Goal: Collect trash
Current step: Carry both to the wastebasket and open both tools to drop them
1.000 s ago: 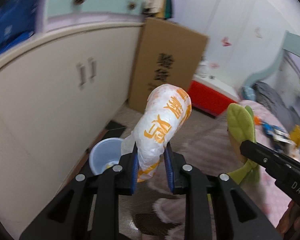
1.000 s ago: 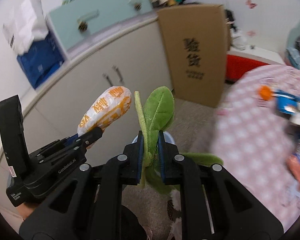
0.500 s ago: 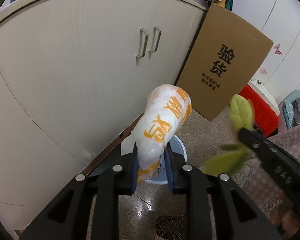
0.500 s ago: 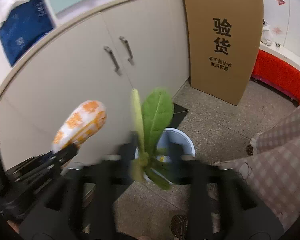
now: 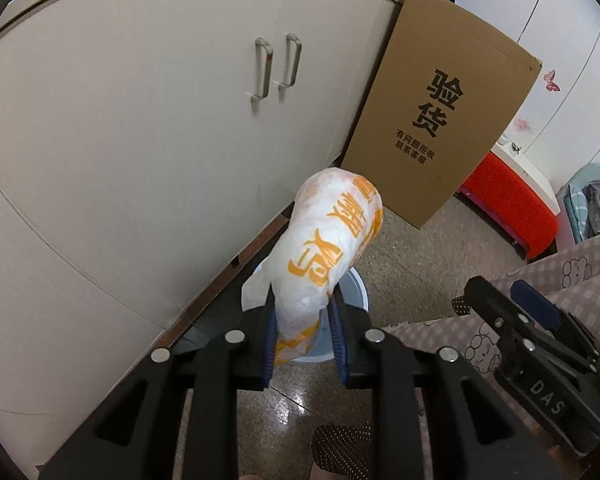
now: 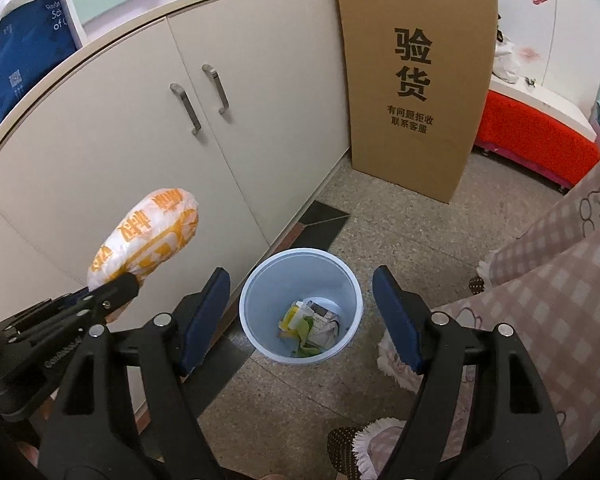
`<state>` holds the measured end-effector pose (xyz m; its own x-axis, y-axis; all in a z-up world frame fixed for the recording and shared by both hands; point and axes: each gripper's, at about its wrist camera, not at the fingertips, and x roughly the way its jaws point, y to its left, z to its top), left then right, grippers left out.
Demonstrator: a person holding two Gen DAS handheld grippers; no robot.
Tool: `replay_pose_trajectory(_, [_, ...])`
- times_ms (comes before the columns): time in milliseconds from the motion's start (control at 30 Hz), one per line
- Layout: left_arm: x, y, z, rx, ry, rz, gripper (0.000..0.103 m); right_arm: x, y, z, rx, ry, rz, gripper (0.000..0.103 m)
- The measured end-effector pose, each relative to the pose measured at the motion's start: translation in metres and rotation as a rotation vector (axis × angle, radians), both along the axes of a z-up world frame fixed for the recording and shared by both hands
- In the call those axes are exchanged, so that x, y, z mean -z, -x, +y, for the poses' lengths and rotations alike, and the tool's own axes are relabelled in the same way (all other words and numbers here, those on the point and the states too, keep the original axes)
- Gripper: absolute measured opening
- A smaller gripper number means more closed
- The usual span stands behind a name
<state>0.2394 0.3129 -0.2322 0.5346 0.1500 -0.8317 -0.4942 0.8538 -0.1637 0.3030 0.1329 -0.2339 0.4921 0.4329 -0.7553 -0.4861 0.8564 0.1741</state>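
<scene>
My left gripper [image 5: 302,334] is shut on a white wrapper with orange print [image 5: 326,252], a rolled bundle that sticks up past the fingertips and hides most of the bin [image 5: 358,286]. The same wrapper [image 6: 148,236] shows at the left of the right wrist view, held by the left gripper [image 6: 118,286]. My right gripper [image 6: 302,312] stands open with nothing between its fingers, over a pale blue bin [image 6: 256,292]. Green leaves [image 6: 306,338] lie inside the bin on paper scraps. At the right of the left wrist view the right gripper [image 5: 508,294] is open.
White cabinet doors [image 6: 148,140] with metal handles stand behind the bin. A tall cardboard box [image 6: 416,80] leans at the cabinet's end, with a red bench [image 6: 536,132] beyond it. A checked pink cloth [image 6: 560,280] and a person's slippers [image 6: 376,448] are at the right on the stone floor.
My right gripper has opened and the green leaves have dropped out of it into the bin. Both grippers came down closer to the bin; the wrapper stays held.
</scene>
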Motion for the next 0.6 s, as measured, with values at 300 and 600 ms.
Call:
replay_pose_trajectory(300, [0.0,-0.008,-0.012,0.029,-0.011,0.007,0.023,-0.01,0.002,-0.011,0.043,-0.041,-0.045,0.075])
replay_pose_trajectory(600, [-0.012,-0.039,-0.012,0.01,-0.038,-0.051,0.048,-0.025,-0.002,-0.032,0.17,-0.1,-0.103,0.078])
